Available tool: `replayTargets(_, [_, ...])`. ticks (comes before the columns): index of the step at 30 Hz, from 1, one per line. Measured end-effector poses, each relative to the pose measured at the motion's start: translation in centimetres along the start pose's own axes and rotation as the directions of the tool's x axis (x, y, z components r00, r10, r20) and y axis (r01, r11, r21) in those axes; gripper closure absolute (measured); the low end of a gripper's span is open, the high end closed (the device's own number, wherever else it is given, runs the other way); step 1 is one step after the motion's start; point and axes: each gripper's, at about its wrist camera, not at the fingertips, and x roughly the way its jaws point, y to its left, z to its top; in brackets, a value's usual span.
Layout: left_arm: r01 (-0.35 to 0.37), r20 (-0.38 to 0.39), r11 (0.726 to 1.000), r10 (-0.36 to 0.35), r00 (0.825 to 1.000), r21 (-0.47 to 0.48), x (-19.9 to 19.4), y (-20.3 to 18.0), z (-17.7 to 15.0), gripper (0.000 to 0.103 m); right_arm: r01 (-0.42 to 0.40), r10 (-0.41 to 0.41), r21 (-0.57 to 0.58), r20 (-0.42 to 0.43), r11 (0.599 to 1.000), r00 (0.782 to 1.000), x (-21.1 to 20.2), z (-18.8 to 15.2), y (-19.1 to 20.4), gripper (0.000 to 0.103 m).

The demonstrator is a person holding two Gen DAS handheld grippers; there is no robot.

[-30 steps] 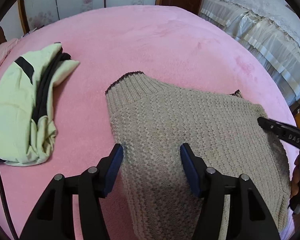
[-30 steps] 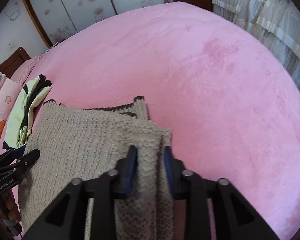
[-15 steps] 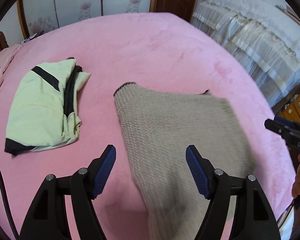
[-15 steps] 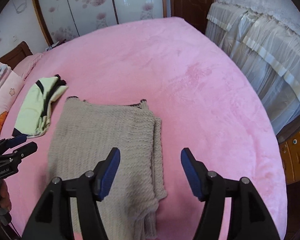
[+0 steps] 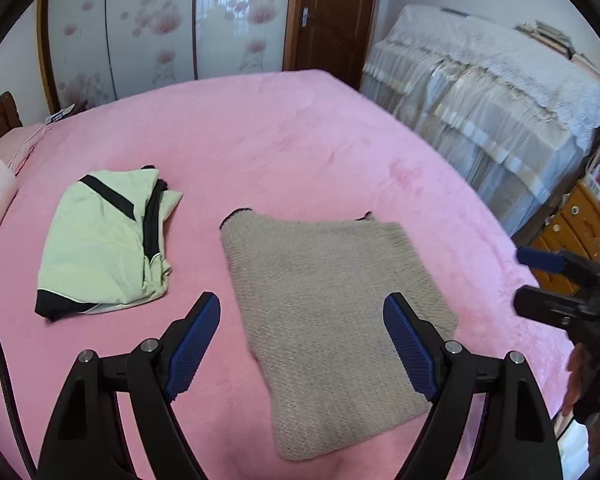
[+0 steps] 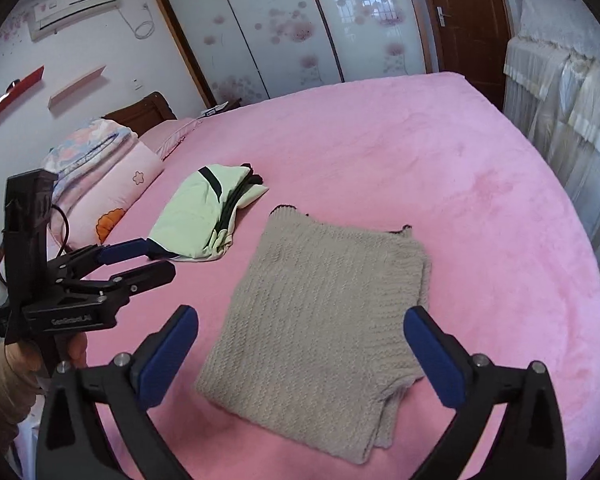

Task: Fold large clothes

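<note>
Folded beige sweater (image 5: pixel 324 304) is lying flat on the pink bed (image 5: pixel 300 140), just beside the folded green garment (image 5: pixel 104 240); left tool (image 5: pixel 302 344) and right tool (image 6: pixel 302 358) are being held wide apart, gripping nothing. Fold is judged finished; another garment is needed next

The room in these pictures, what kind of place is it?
Most likely a home bedroom: a large bed with a pink blanket, stacked pillows by a wooden headboard, and sliding wardrobe doors.

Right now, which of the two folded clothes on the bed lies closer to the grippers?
The beige knit sweater: it lies just ahead of both open grippers, while the light green garment with black trim sits farther off to the left, toward the pillows.
</note>
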Motion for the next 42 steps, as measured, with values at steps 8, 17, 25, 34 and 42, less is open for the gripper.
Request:
replayTargets(8, [0.088,-0.057,0.993,-0.093,0.994,-0.078,3.4,1.3,-2.8,0.020,0.012,-0.007,0.076,-0.066,0.997,0.998,2.8,-2.9,-2.9,0.000])
replayTargets(17, [0.165,-0.221,0.969,-0.205,0.953,-0.186,12.5,4.7,-7.0,0.021,0.057,-0.022,0.157,-0.215,0.986,0.976,8.5,-5.9,-8.1,0.000])
replayTargets(25, [0.266,-0.209,0.917,-0.334,0.919,-0.297,17.1,6.4,-8.2,0.017,-0.026,0.120,0.312,-0.288,0.950,0.950,14.1,-6.0,-13.5,0.000])
replayTargets(34, [0.301,-0.239,0.899,-0.383,0.892,-0.317,21.1,6.4,-8.1,0.005,-0.170,0.275,0.364,-0.258,0.916,0.926,17.8,-6.0,-14.9,0.000])
replayTargets(42, [0.302,-0.249,0.893,-0.392,0.886,-0.333,23.0,6.1,-7.5,0.005,-0.166,0.271,0.345,-0.285,0.924,0.919,18.7,-6.3,-14.7,0.000])
